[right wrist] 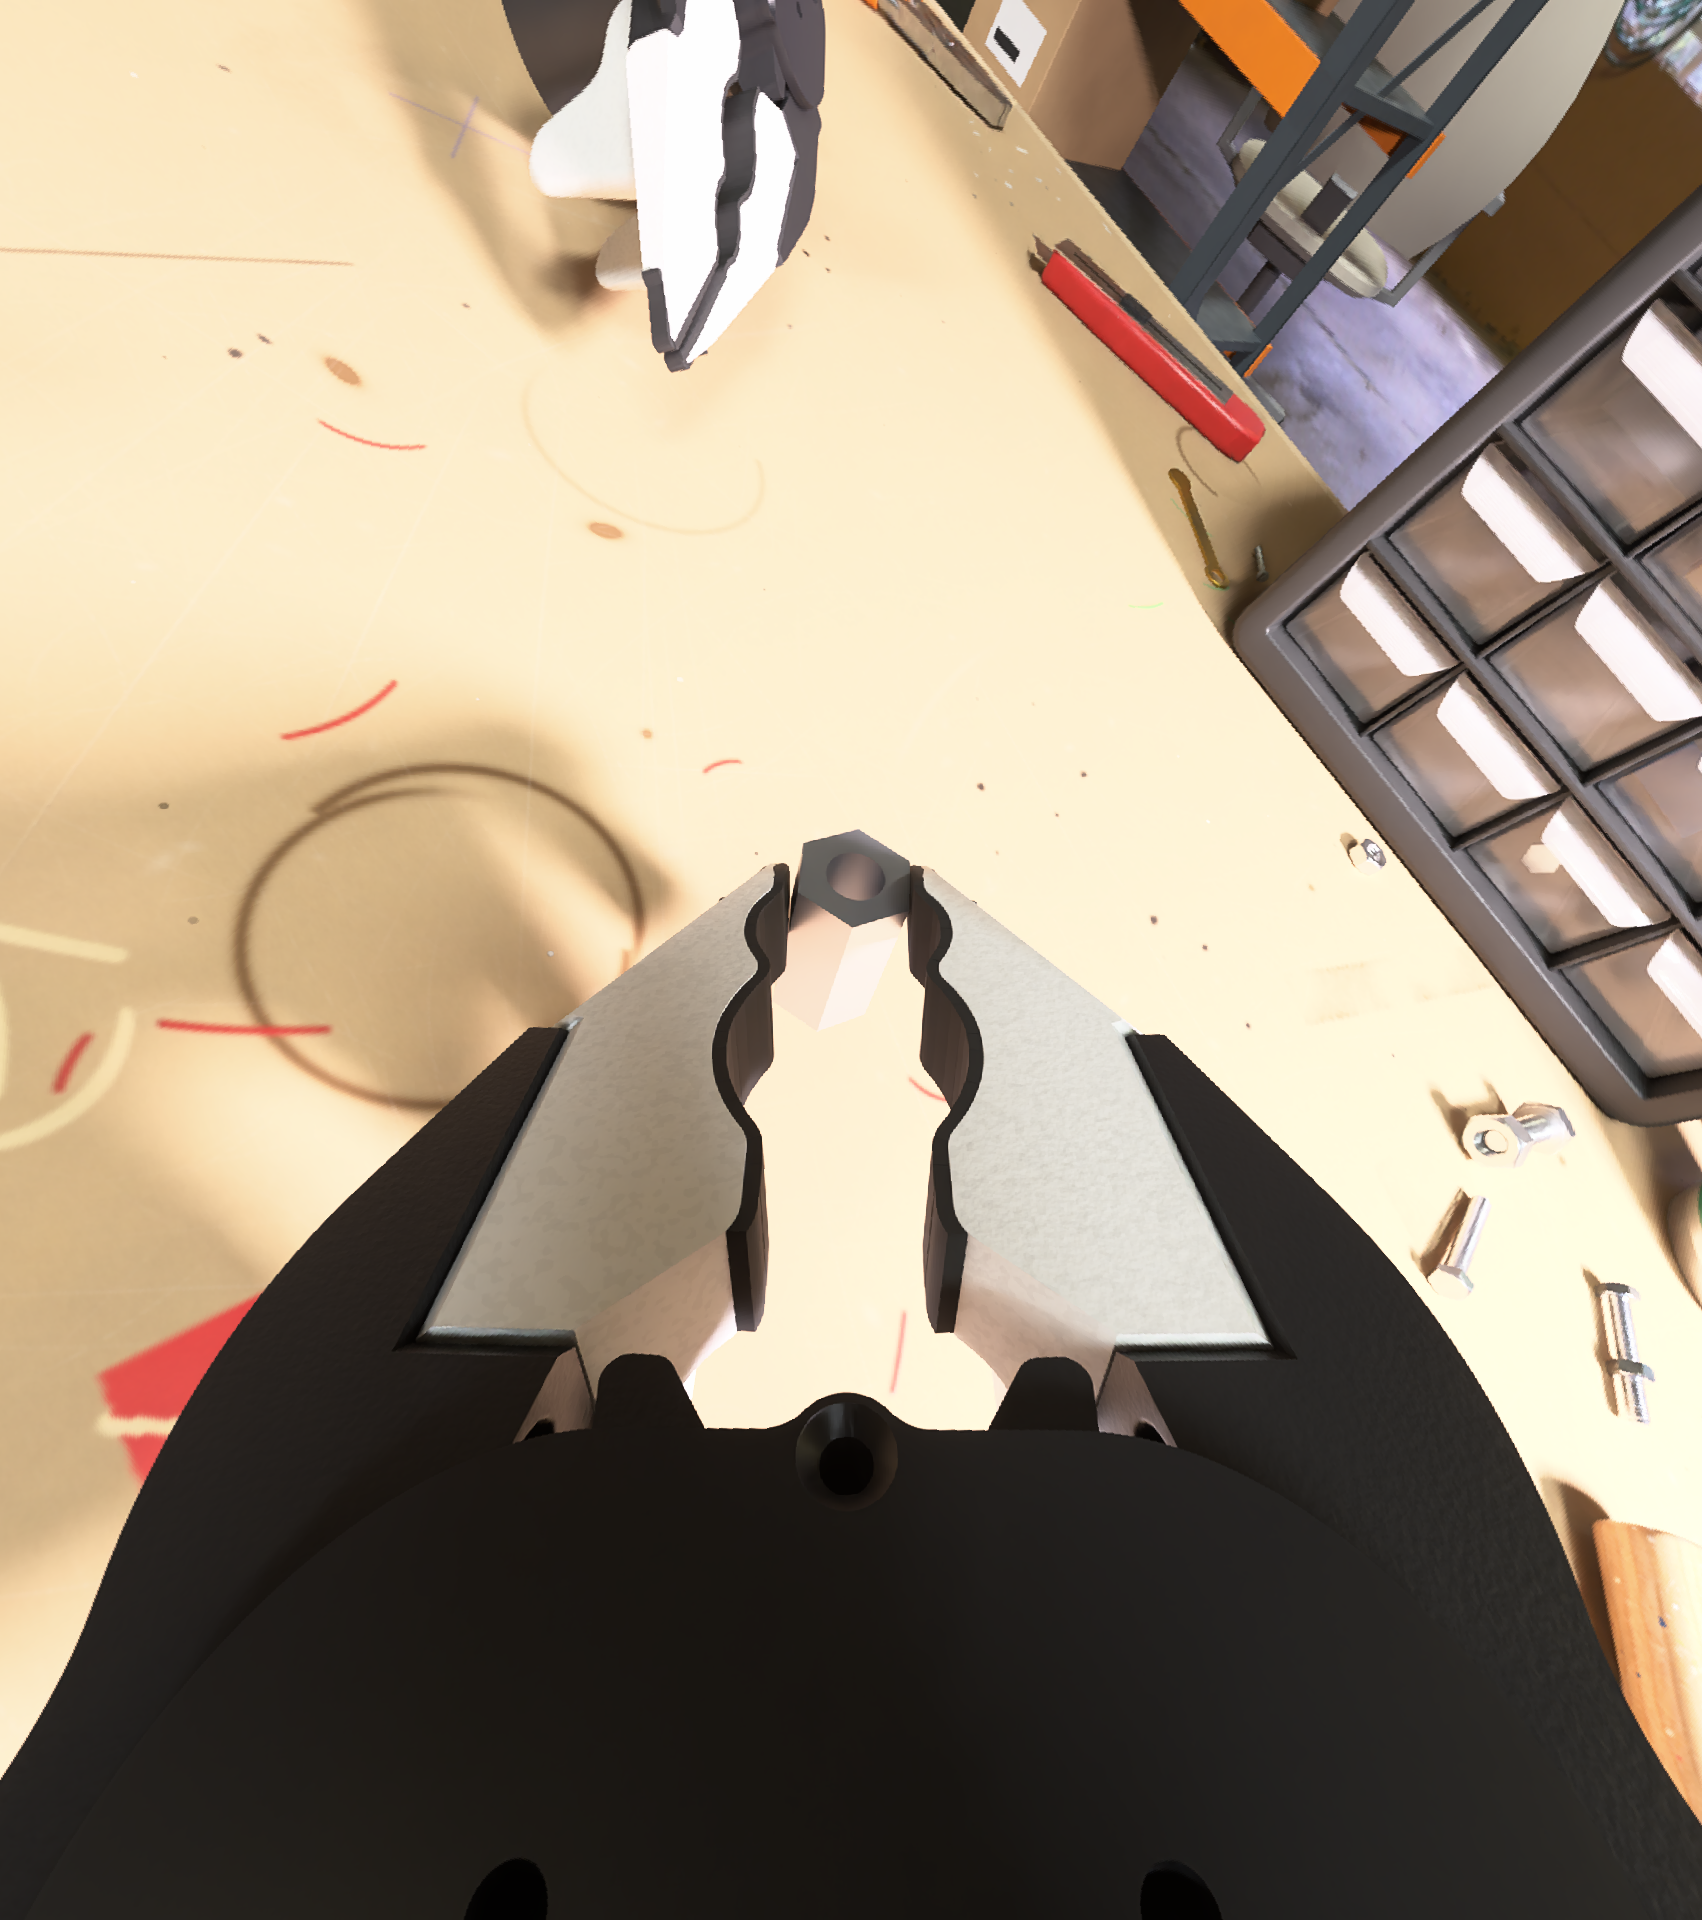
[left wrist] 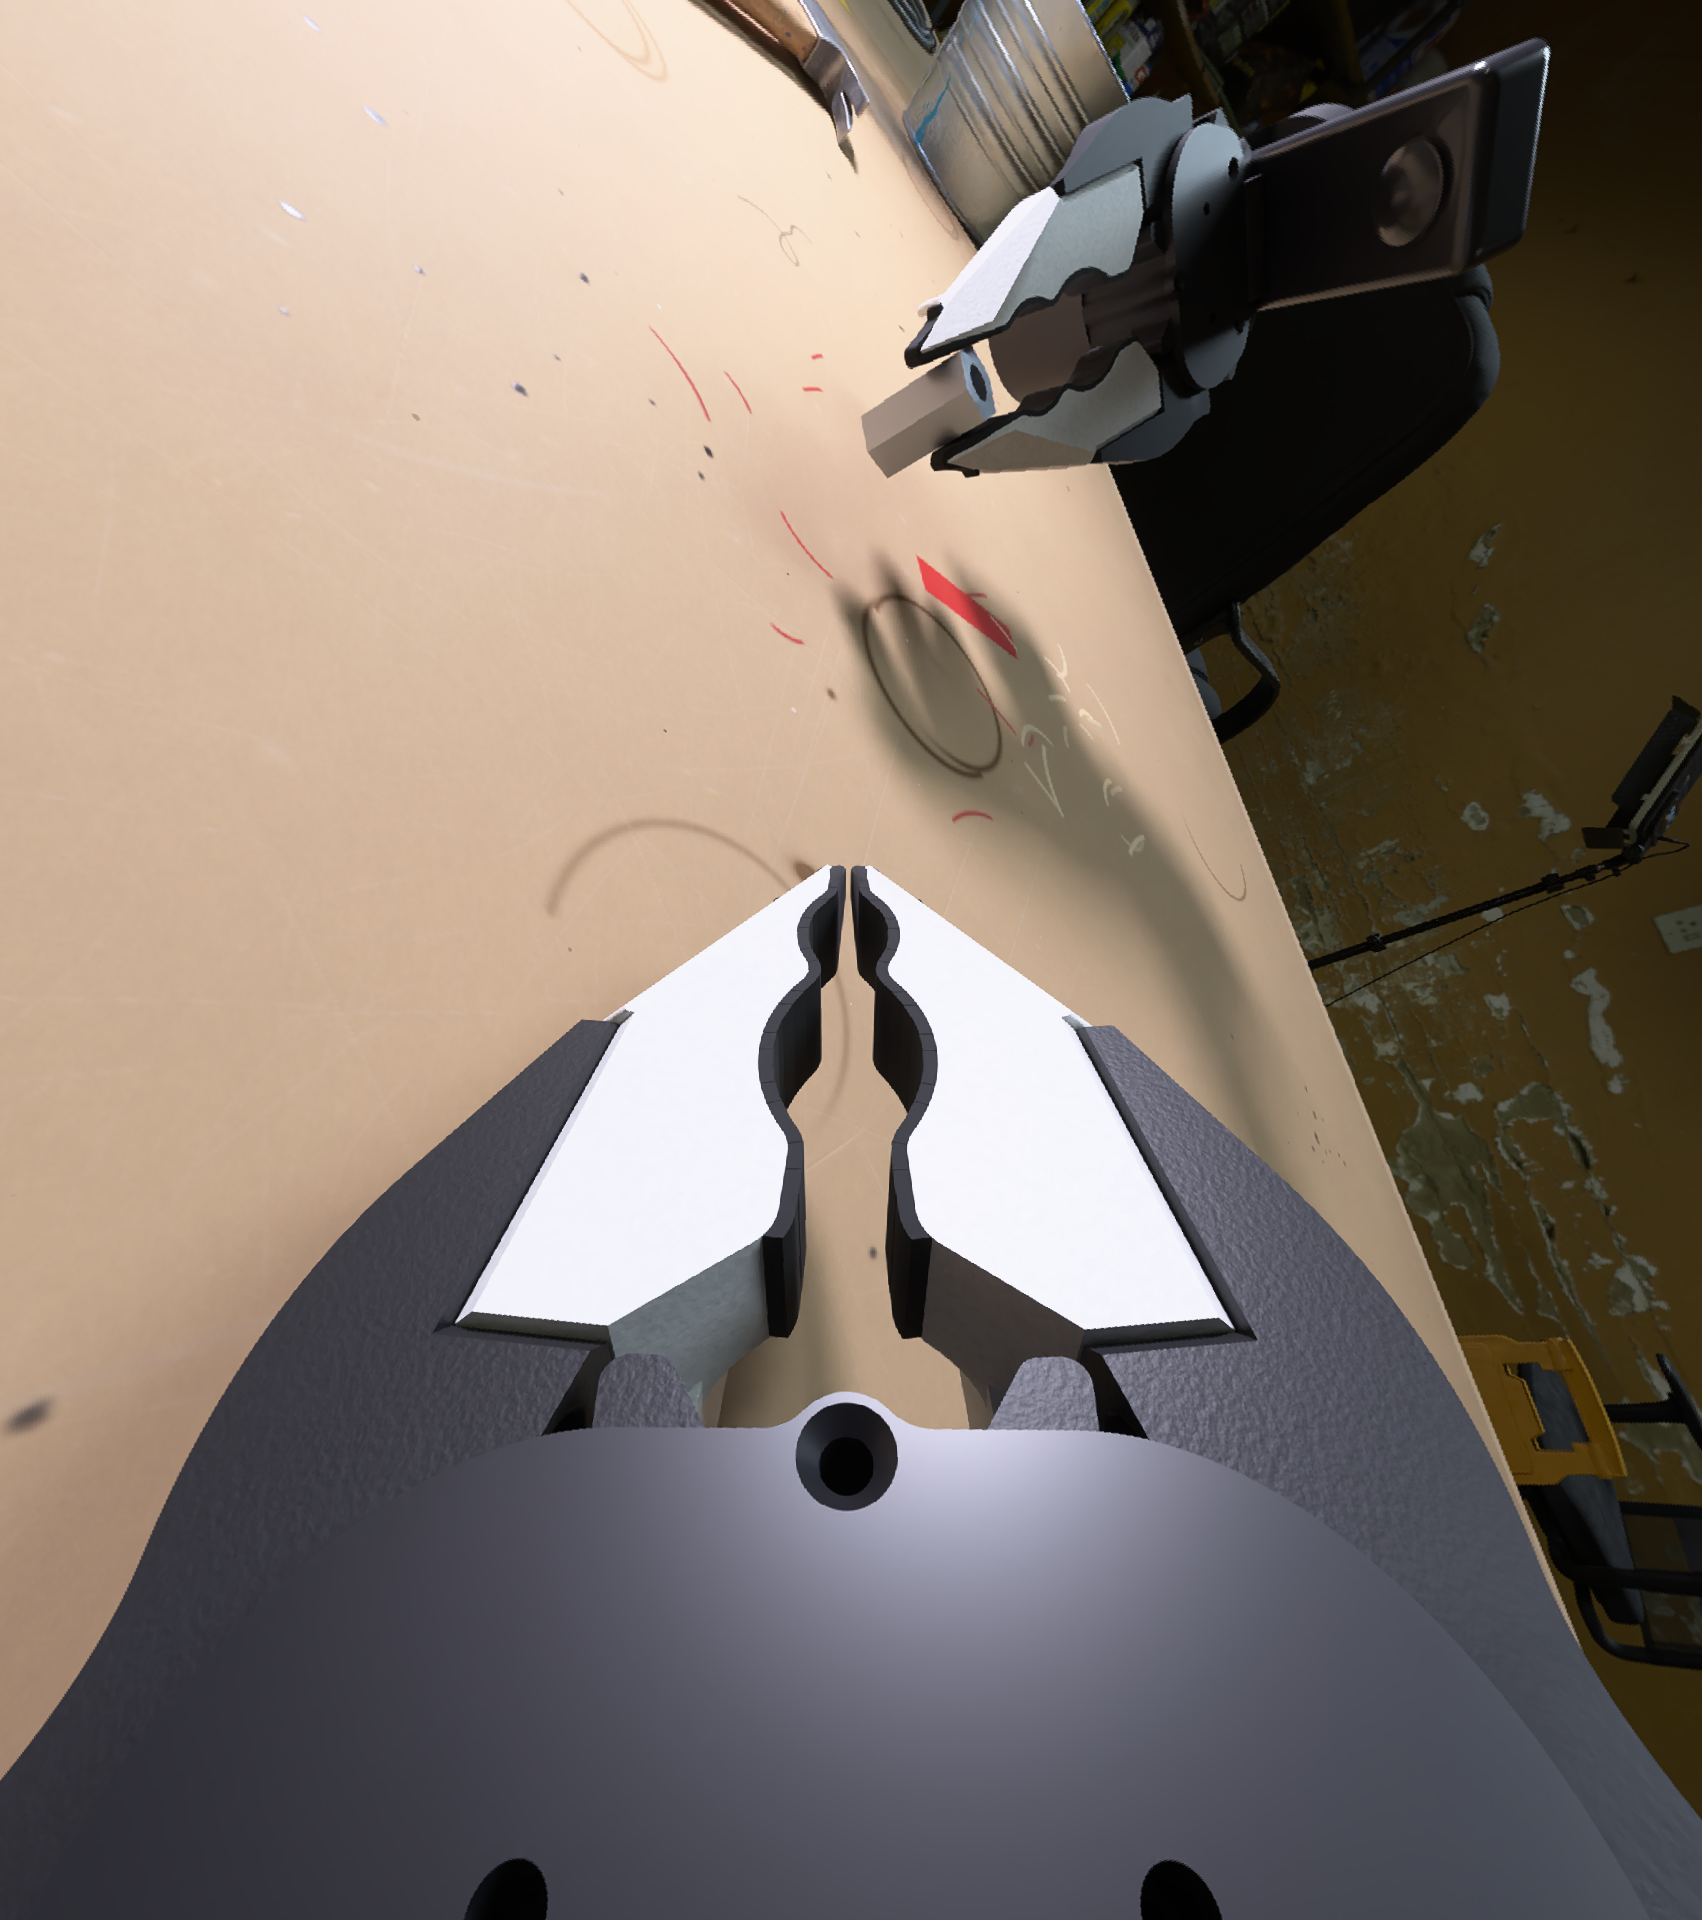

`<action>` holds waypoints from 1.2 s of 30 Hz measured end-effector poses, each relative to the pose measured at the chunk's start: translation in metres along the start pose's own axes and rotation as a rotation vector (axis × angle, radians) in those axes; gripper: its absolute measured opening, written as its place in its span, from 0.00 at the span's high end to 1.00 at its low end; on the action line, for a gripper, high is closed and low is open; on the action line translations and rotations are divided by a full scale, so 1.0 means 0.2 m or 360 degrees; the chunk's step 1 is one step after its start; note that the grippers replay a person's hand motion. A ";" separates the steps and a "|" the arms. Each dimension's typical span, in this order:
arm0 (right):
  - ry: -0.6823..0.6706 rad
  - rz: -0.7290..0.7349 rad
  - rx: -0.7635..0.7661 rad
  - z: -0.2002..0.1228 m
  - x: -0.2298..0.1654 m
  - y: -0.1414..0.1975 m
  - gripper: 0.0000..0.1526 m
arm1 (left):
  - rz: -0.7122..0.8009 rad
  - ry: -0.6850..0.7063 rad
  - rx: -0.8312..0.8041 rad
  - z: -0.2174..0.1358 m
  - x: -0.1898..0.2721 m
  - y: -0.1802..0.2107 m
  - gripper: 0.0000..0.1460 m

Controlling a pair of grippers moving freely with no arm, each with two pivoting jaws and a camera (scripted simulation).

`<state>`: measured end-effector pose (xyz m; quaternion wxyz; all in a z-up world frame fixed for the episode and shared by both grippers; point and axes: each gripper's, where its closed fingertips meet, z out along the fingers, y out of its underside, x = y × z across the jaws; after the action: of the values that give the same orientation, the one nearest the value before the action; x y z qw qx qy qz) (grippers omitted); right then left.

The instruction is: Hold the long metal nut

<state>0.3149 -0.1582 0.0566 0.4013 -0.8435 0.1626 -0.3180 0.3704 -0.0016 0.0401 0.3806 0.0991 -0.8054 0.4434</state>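
Observation:
The long metal nut [right wrist: 842,925] is a grey hexagonal bar with a round hole in its end. My right gripper [right wrist: 849,881] is shut on it at the fingertips and holds it above the tan table. In the left wrist view the right gripper [left wrist: 940,410] shows at the upper right with the nut [left wrist: 925,418] sticking out of its tips. My left gripper [left wrist: 847,875] is shut and empty, its tips close over the table. It also shows in the right wrist view [right wrist: 681,353] at the top.
A grey drawer cabinet [right wrist: 1595,665] stands at the right. Loose bolts [right wrist: 1512,1132] and a small nut [right wrist: 1366,854] lie near it, with a red utility knife [right wrist: 1148,353] at the table edge [left wrist: 1273,810]. A metal bucket [left wrist: 1003,94] stands at the far end.

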 end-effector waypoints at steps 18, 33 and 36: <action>0.0002 -0.0025 -0.0021 0.00 0.00 0.01 0.85 | 0.0002 0.0001 -0.0002 0.00 0.00 0.00 0.99; 0.0001 -0.0058 -0.0025 0.01 -0.01 0.01 0.85 | 0.0003 -0.0002 -0.0003 0.00 0.00 0.00 0.99; 0.0001 -0.0064 -0.0027 0.01 -0.01 0.01 0.85 | 0.0004 -0.0003 -0.0003 0.00 0.00 0.00 0.99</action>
<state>0.3140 -0.1567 0.0541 0.3878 -0.8497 0.1485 -0.3249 0.3704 -0.0019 0.0400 0.3793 0.0982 -0.8063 0.4431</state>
